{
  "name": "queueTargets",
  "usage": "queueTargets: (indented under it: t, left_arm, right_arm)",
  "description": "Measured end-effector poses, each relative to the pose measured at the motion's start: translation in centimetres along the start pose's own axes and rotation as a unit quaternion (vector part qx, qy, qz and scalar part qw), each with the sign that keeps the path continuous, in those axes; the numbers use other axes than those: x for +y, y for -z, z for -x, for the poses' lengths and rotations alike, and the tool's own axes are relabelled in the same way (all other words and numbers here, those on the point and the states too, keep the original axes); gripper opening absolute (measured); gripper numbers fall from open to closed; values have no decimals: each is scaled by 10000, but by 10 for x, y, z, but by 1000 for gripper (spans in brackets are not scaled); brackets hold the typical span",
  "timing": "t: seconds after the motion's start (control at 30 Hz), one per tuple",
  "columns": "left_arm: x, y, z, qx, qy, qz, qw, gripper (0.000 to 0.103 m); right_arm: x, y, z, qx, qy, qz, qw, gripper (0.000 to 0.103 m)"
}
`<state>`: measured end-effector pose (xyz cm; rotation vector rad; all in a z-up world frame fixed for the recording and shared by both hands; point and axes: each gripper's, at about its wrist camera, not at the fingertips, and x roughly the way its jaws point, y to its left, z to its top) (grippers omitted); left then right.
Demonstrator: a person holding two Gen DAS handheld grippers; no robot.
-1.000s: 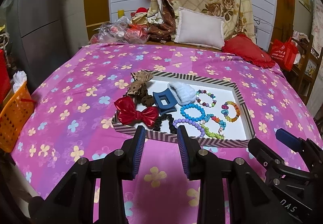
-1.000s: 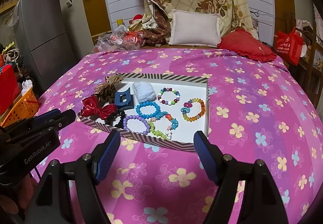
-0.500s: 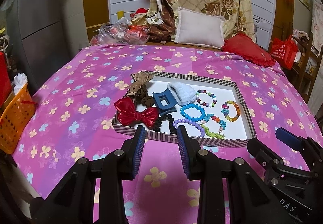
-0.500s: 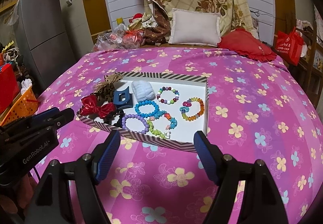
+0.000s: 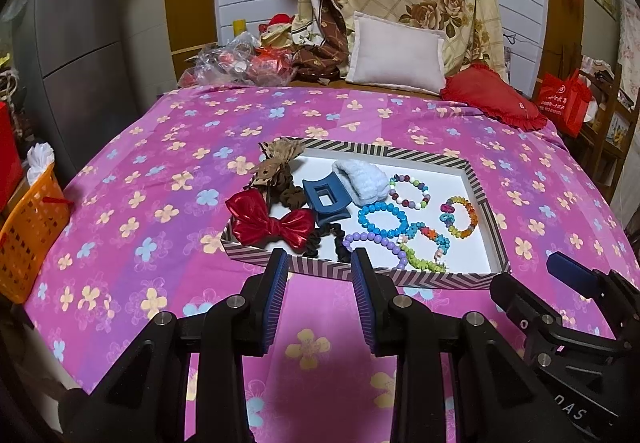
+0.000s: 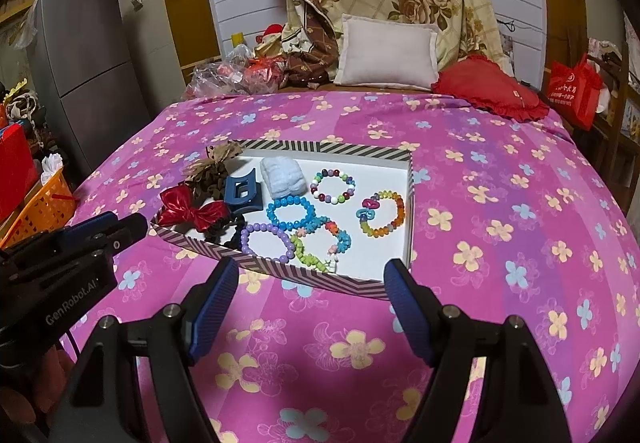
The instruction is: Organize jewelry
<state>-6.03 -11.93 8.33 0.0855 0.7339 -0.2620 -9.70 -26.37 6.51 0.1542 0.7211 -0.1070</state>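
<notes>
A striped-rim white tray [image 5: 404,277] [image 6: 320,275] lies on the pink flowered bedspread. It holds a red bow [image 5: 270,221] [image 6: 192,209], a blue claw clip [image 5: 325,199] [image 6: 240,191], a white scrunchie [image 5: 362,179], dark scrunchies [image 5: 326,239], a brown bow [image 5: 276,163] and several bead bracelets, among them a blue one [image 5: 382,219] [image 6: 290,209] and a purple one [image 5: 374,243] [image 6: 266,241]. My left gripper [image 5: 320,297] is open and empty, just short of the tray's near rim. My right gripper [image 6: 310,317] is wide open and empty, near the same rim.
An orange basket [image 5: 28,231] stands left of the bed. A white pillow [image 5: 394,53], a red cushion [image 5: 490,97] and a plastic bag [image 5: 236,61] lie at the bed's far end. A grey fridge [image 5: 76,55] stands at the left.
Both views have crept slightly closer to the tray. The grippers keep their openings and nothing in the tray has moved.
</notes>
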Motion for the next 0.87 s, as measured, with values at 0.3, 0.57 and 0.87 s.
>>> queueTargets:
  t: [0.3,0.57,0.87]
  left_arm:
    - [0,3,-2,28,-4,-24,10000,36]
    - [-3,6,-3,-26,-14,-59,10000,36]
    - [0,7,-8,54,-16,-23,10000,36]
  right_arm:
    - [0,0,0,3,-2,-9,10000,78]
    - [1,1,-1,13,-11,-4,10000,78]
    - [-8,6,-7,65,17,-42,10000,78]
